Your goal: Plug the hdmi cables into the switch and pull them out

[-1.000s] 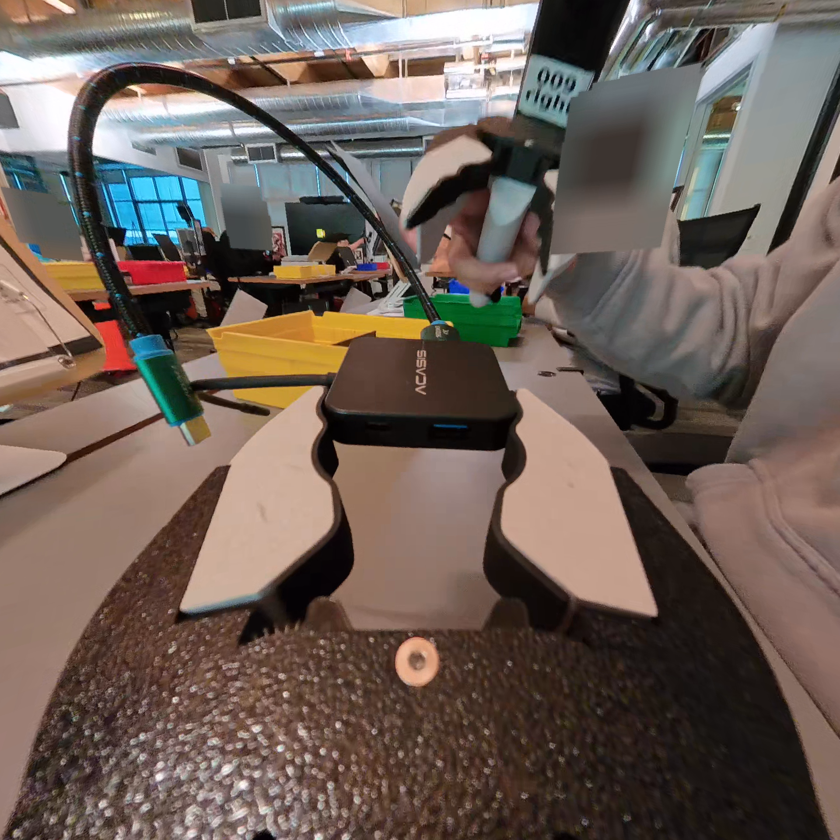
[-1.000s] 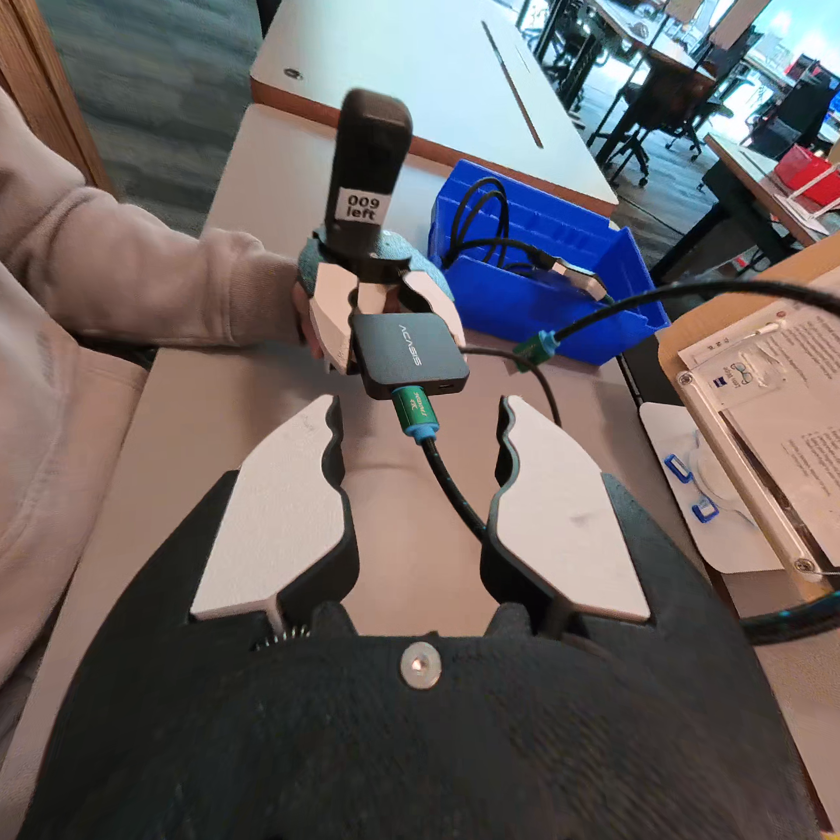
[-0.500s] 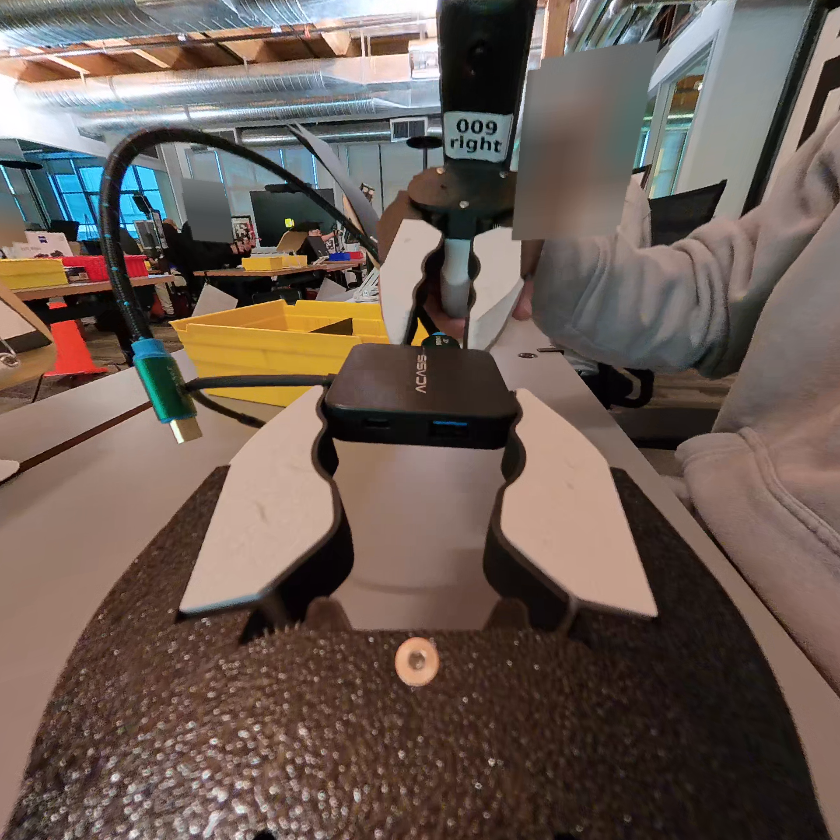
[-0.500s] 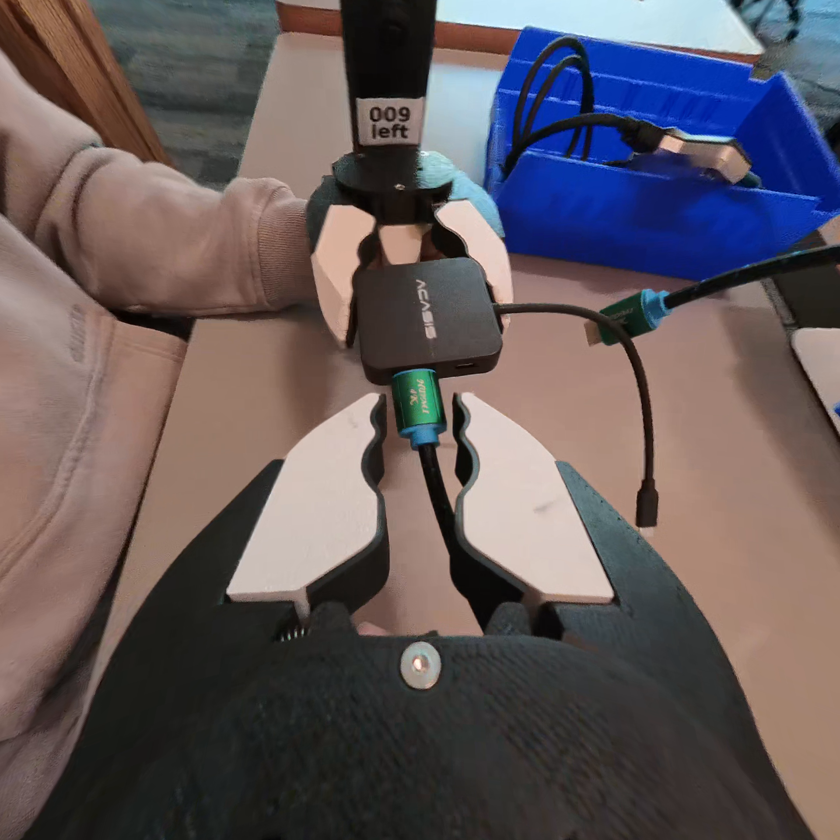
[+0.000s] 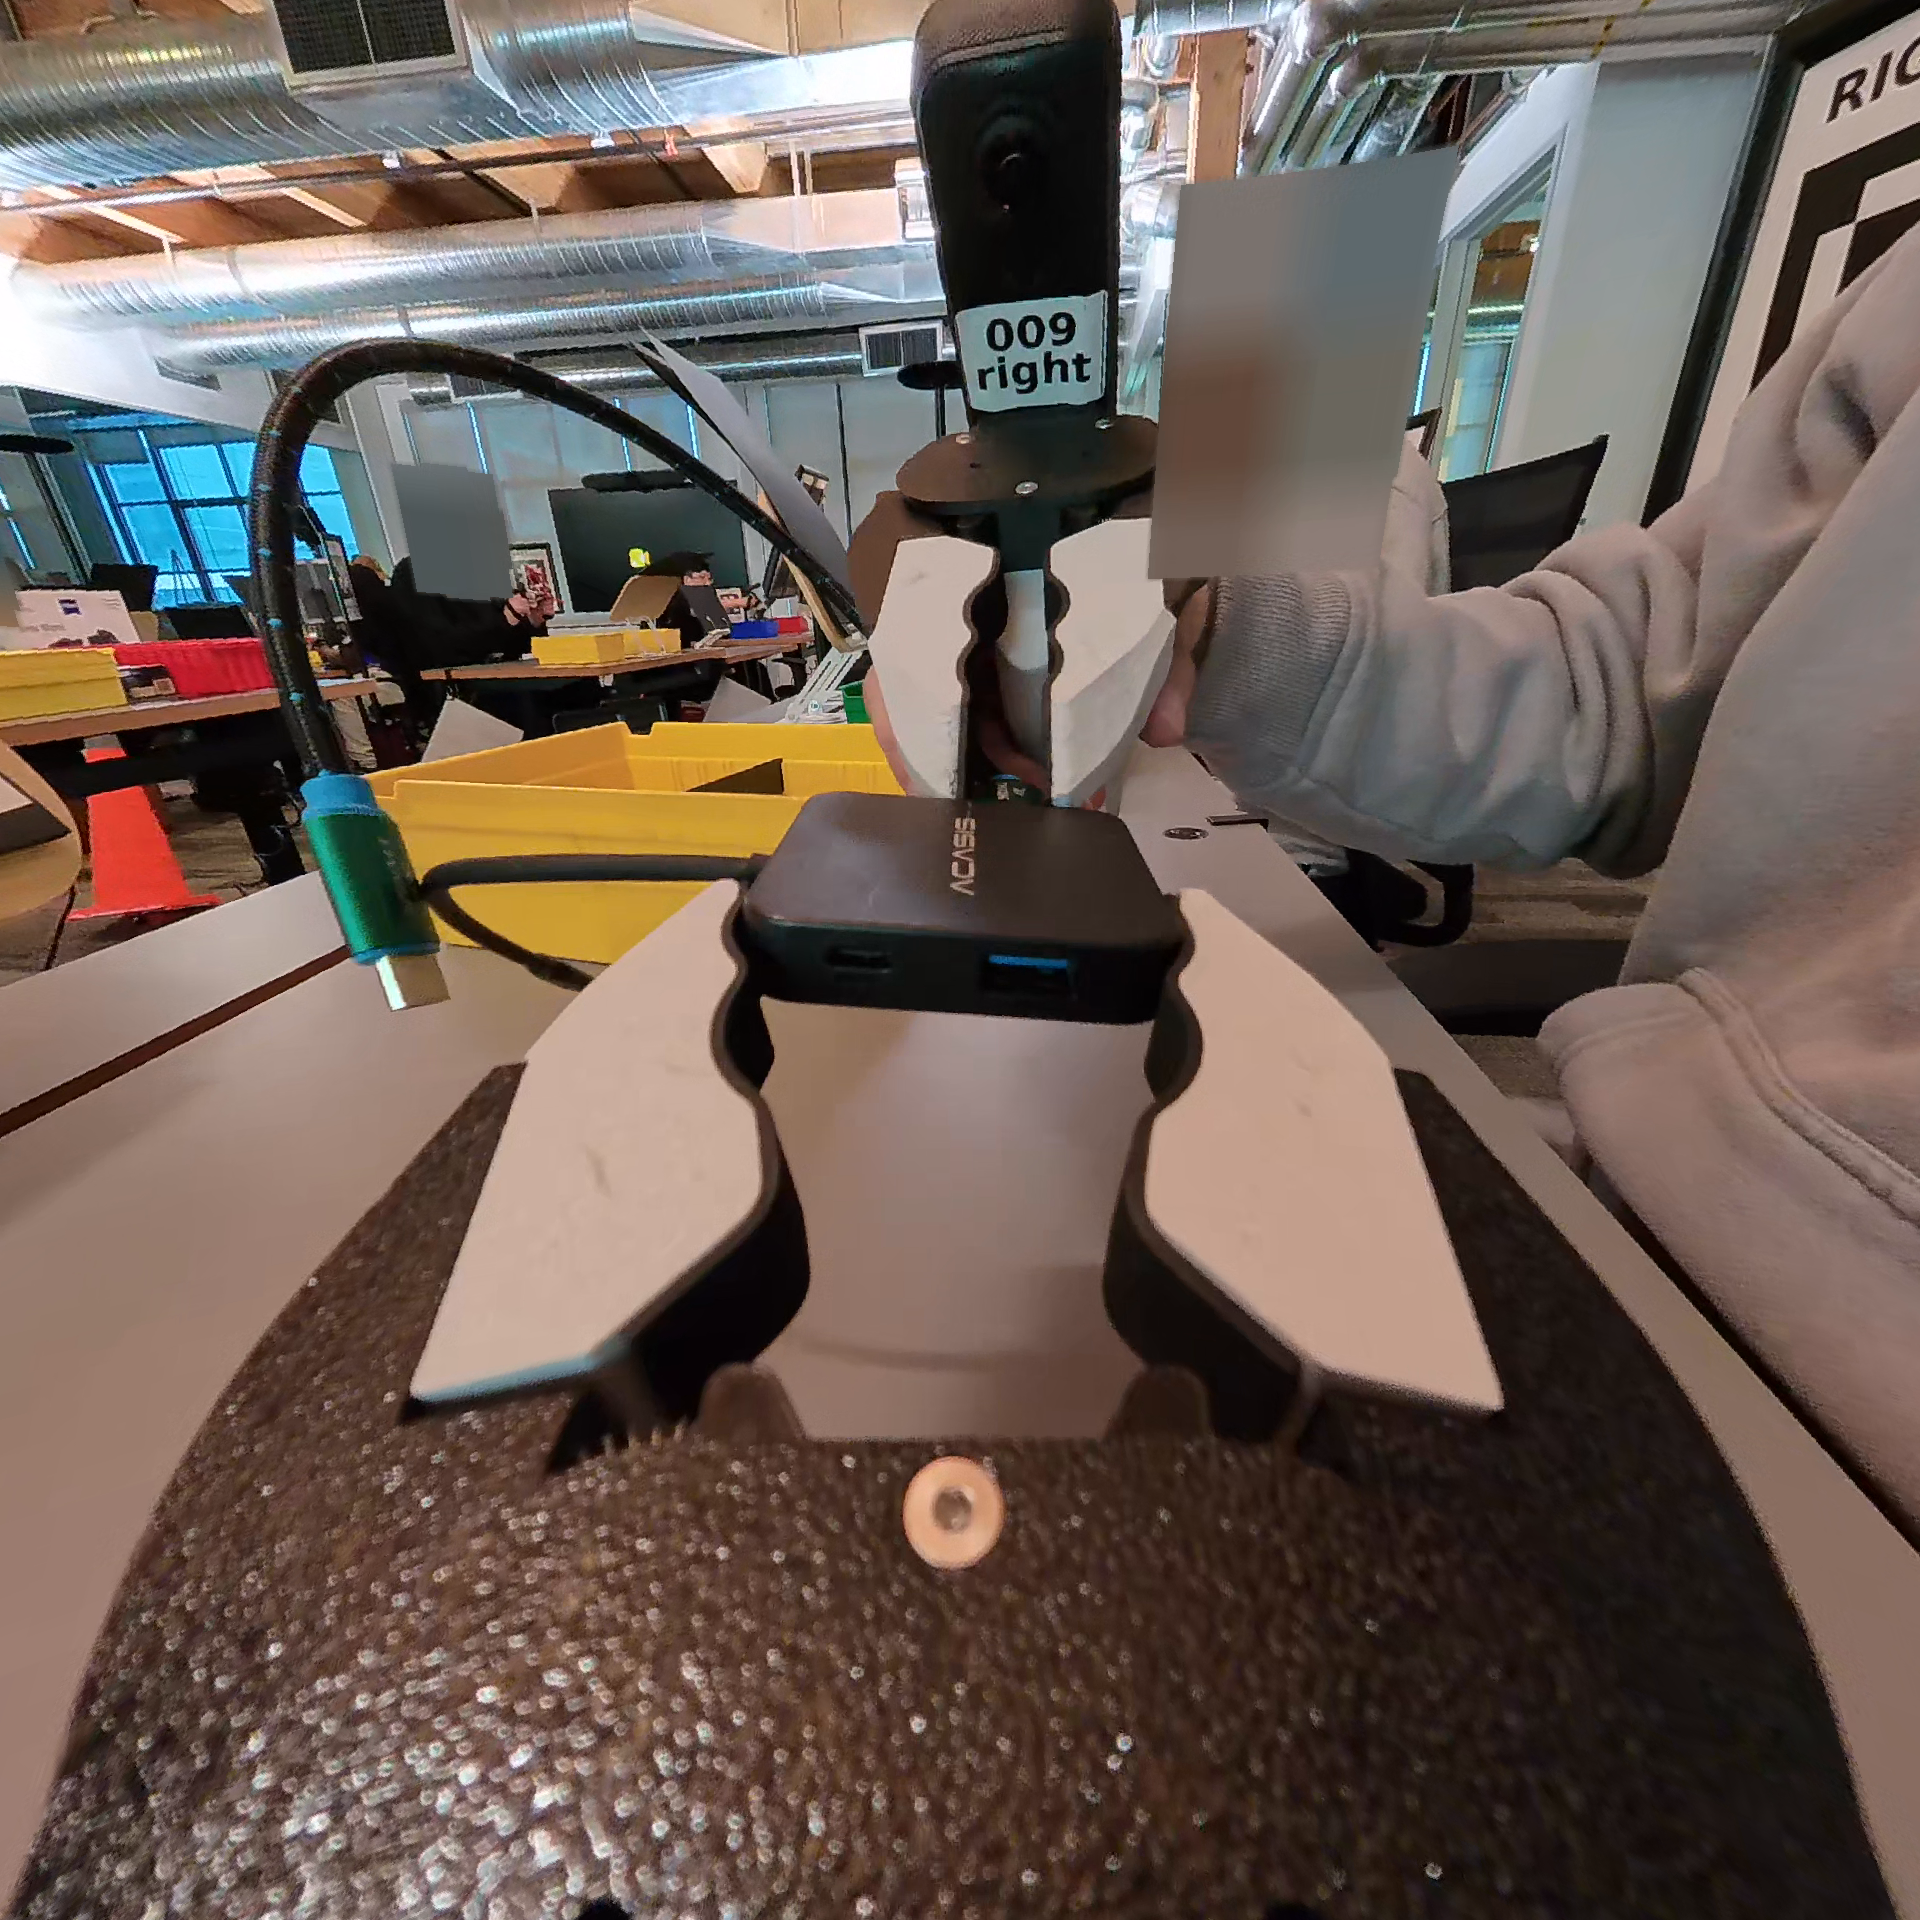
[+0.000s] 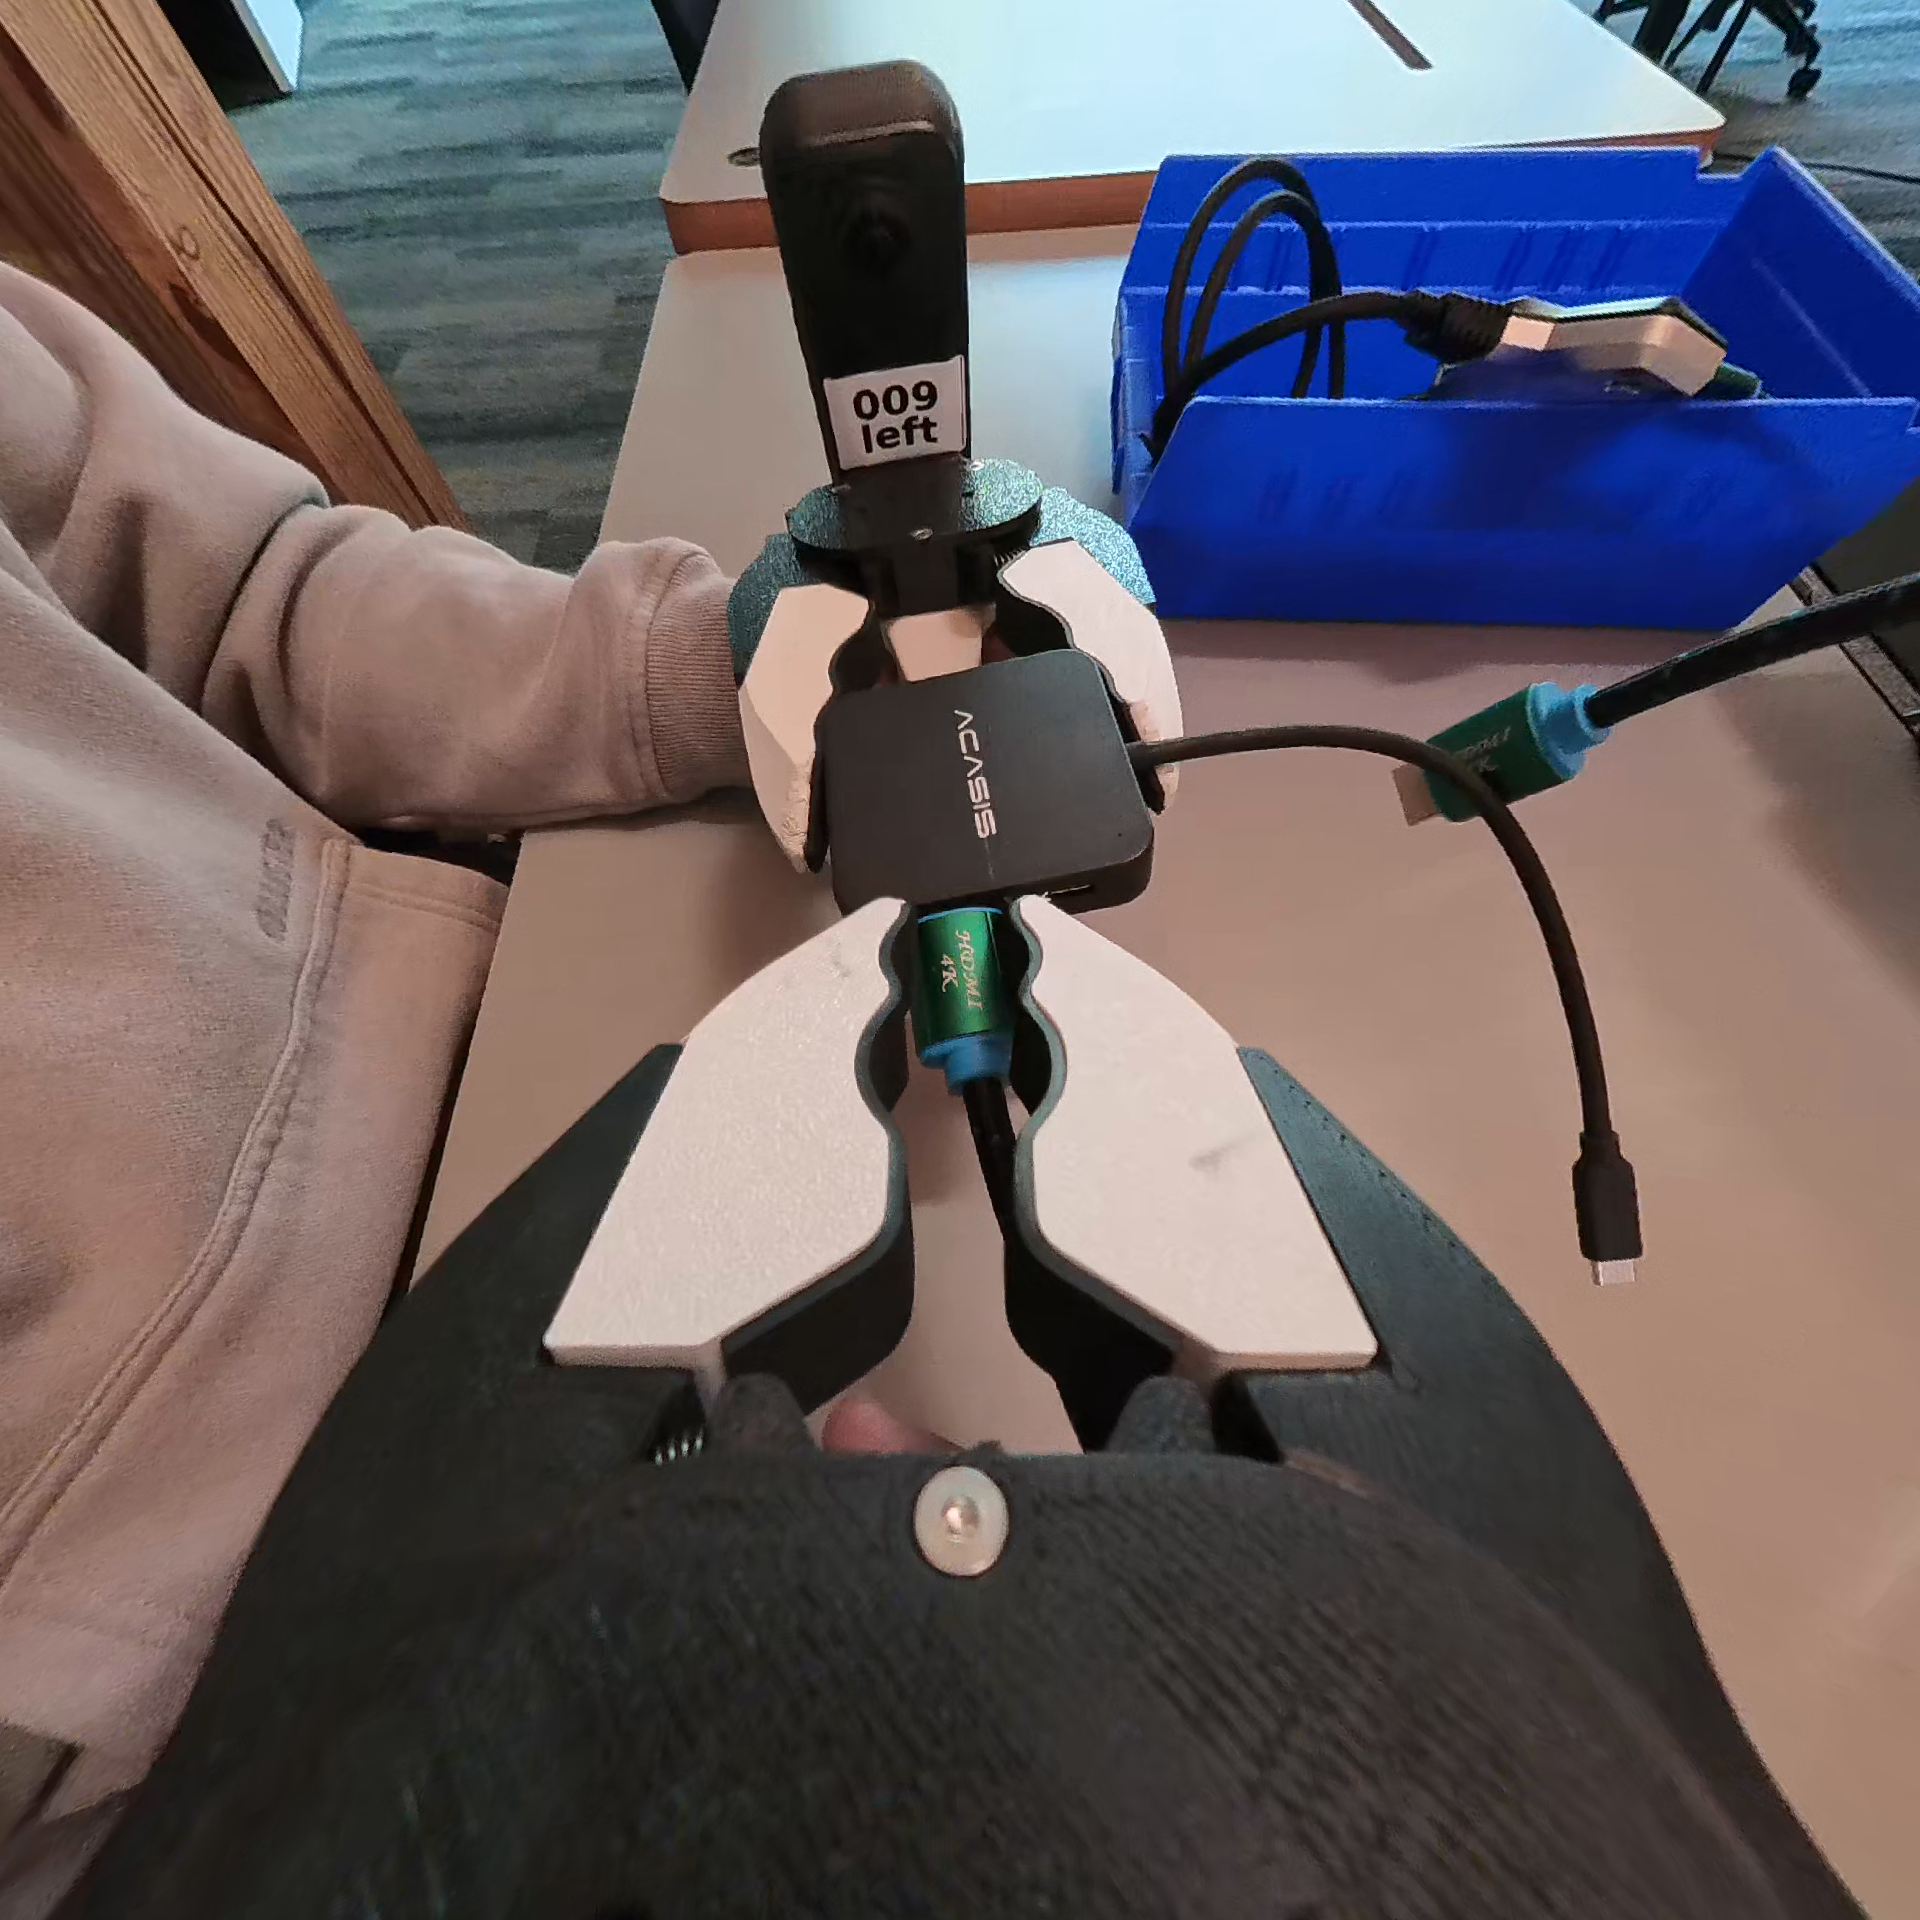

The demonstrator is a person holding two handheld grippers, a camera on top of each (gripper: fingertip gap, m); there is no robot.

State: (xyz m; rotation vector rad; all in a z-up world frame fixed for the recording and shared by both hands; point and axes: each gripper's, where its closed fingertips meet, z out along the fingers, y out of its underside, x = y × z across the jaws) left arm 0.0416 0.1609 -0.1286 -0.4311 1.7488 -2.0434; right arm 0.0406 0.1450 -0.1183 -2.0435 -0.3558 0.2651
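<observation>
My left gripper (image 5: 956, 940) is shut on the black switch (image 5: 956, 883), holding it by its sides just above the table. In the right wrist view, a green HDMI plug (image 6: 956, 982) sits in the switch (image 6: 982, 790) on the side facing me. My right gripper (image 6: 958, 935) is shut on that plug; it also shows beyond the switch in the left wrist view (image 5: 1013, 727). The cable's other green plug (image 6: 1496, 753) hangs free to the right of the switch, and shows at the left in the left wrist view (image 5: 374, 883).
The switch's thin black lead ends in a small connector (image 6: 1605, 1216) over the table (image 6: 1351, 1039). A blue bin (image 6: 1507, 488) with cables and a silver adapter stands behind. A yellow bin (image 5: 582, 821) sits beyond the switch. The person's sleeve (image 6: 416, 644) is at the left.
My right gripper has moved in to the switch and closed its fingers around the plugged-in green plug. My left gripper has kept its hold on the switch.
</observation>
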